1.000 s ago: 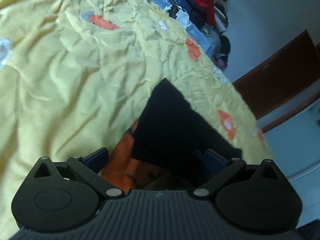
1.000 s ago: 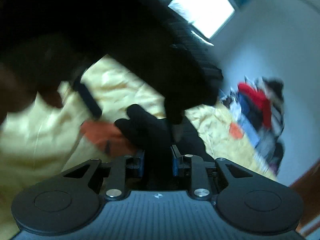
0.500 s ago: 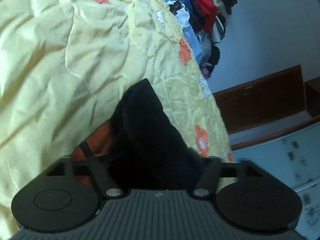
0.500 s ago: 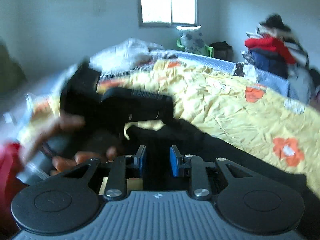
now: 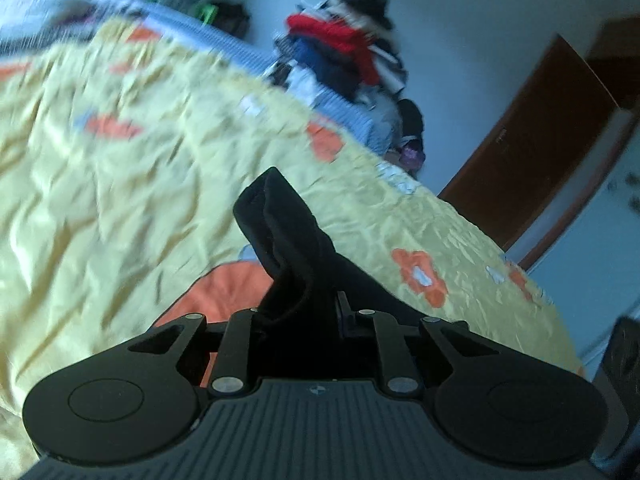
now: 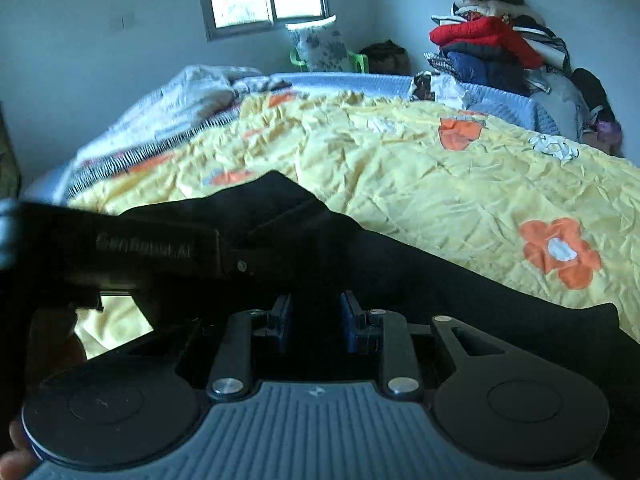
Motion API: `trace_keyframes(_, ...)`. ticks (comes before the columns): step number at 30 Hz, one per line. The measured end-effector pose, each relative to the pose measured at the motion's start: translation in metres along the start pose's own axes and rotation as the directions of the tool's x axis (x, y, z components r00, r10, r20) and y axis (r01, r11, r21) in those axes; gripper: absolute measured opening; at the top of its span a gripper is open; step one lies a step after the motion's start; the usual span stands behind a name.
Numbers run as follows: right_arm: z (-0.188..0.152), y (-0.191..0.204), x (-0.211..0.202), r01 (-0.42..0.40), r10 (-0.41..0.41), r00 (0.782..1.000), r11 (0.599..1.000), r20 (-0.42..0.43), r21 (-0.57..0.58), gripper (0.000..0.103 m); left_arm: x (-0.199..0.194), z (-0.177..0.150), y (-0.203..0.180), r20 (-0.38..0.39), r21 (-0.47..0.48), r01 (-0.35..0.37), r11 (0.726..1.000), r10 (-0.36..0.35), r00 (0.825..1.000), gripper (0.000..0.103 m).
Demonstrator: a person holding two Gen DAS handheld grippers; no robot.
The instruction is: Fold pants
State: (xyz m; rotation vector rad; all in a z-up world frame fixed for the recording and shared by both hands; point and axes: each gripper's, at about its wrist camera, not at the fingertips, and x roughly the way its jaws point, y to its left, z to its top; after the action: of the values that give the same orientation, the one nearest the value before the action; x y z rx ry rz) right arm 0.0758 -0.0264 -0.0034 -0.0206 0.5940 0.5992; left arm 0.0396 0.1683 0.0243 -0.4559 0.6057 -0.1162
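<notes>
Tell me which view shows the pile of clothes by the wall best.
The right wrist view: the pile of clothes is sharp there, with red, navy and black layers distinct. The left wrist view shows the same pile blurred by motion.

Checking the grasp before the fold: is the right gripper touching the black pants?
Touching. The right wrist view shows the black pants running between the right gripper's blue pads, pinched there.

We saw the pants [image 6: 400,264] as matt black cloth, soft and creased where bunched. The bedspread [image 6: 400,168] was thin yellow cloth, finely crinkled, with orange flower patches. The right gripper [image 6: 316,320] was matt black plastic with ribbed grey housing, shiny metal screws and blue rubbery pads. The door [image 5: 532,168] looked like smooth dark wood.
</notes>
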Motion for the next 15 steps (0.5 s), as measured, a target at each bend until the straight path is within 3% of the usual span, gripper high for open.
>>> trace_keyframes(7,0.002,-0.029,-0.033,-0.057,0.048,0.995,0.993,0.091,0.106,0.025,-0.015,-0.007,-0.061,0.051,0.16,-0.009,0.987,0.001,0.999,0.019)
trace_keyframes(15,-0.012,-0.07,-0.092,-0.078,0.037,0.981,0.973,0.189,0.216,0.025,-0.025,-0.026,-0.13,0.07,0.284,0.043,0.958,-0.065,0.995,0.019)
